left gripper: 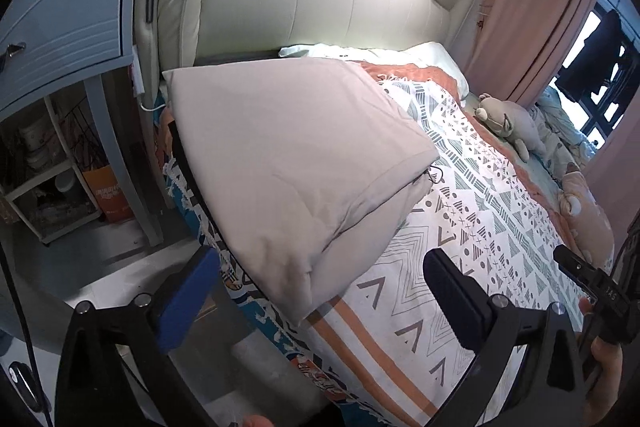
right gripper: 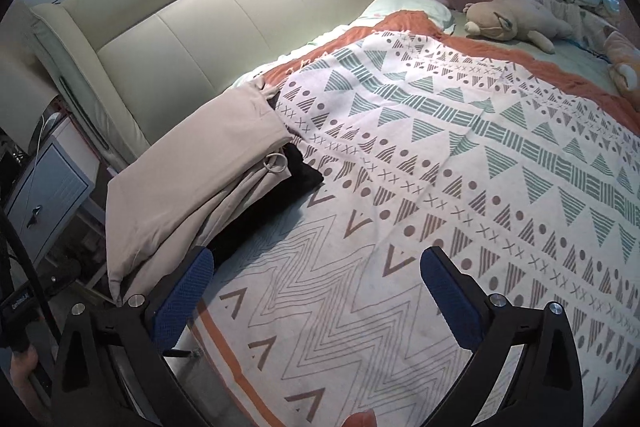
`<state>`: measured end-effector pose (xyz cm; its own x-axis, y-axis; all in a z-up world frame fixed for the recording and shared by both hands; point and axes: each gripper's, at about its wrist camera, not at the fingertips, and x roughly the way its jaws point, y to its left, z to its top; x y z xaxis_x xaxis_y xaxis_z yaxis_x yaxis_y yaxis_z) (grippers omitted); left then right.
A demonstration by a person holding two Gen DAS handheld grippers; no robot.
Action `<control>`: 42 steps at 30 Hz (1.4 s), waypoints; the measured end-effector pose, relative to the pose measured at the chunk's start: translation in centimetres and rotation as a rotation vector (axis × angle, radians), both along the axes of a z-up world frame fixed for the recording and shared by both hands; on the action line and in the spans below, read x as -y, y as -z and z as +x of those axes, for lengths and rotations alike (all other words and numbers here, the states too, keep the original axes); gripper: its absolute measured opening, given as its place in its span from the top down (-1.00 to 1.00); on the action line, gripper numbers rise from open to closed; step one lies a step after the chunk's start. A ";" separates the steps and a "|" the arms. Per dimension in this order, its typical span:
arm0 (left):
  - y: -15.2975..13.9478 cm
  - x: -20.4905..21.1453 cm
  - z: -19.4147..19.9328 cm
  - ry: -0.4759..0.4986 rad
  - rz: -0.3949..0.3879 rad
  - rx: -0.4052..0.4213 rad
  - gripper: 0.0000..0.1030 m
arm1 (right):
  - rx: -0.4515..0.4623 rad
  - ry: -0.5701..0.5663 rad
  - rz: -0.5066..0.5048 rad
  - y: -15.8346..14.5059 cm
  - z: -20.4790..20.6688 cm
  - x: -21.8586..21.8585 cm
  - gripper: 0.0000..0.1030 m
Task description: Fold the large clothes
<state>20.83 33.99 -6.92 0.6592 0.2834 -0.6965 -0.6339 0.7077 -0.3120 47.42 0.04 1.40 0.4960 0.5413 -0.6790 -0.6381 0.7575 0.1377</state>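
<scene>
A folded beige garment (left gripper: 288, 155) lies in a stack at the left edge of the bed; in the right wrist view (right gripper: 192, 187) it rests on a black garment (right gripper: 276, 195), with a drawstring showing. My left gripper (left gripper: 320, 275) is open and empty, just in front of the stack's near corner. My right gripper (right gripper: 316, 275) is open and empty above the patterned blanket (right gripper: 460, 167), to the right of the stack. The right gripper's tip (left gripper: 576, 263) shows at the right of the left wrist view.
A cream padded headboard (right gripper: 240, 27) runs behind the bed. A blue-grey nightstand (left gripper: 68, 27) and the floor are left of the bed. Plush toys (right gripper: 516, 15) and pillows lie on the far side by pink curtains (left gripper: 532, 7).
</scene>
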 end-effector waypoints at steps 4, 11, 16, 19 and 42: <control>-1.3 2.0 0.1 0.041 0.023 0.026 -1.00 | 0.028 0.019 0.017 -0.9 -1.6 2.6 -1.00; -2.9 6.1 0.1 0.117 0.078 0.073 -1.00 | 0.083 0.061 0.037 -2.2 -4.3 7.4 -1.00; -3.7 9.5 -0.2 0.178 0.125 0.090 -1.00 | 0.127 0.091 0.048 -3.0 -7.0 11.4 -1.00; -4.2 11.7 -0.5 0.210 0.148 0.103 -1.00 | 0.146 0.109 0.054 -3.4 -8.6 13.8 -1.00; -5.5 22.7 -11.2 0.438 0.393 0.225 -1.00 | 0.315 0.349 0.043 -2.8 -28.5 27.3 -1.00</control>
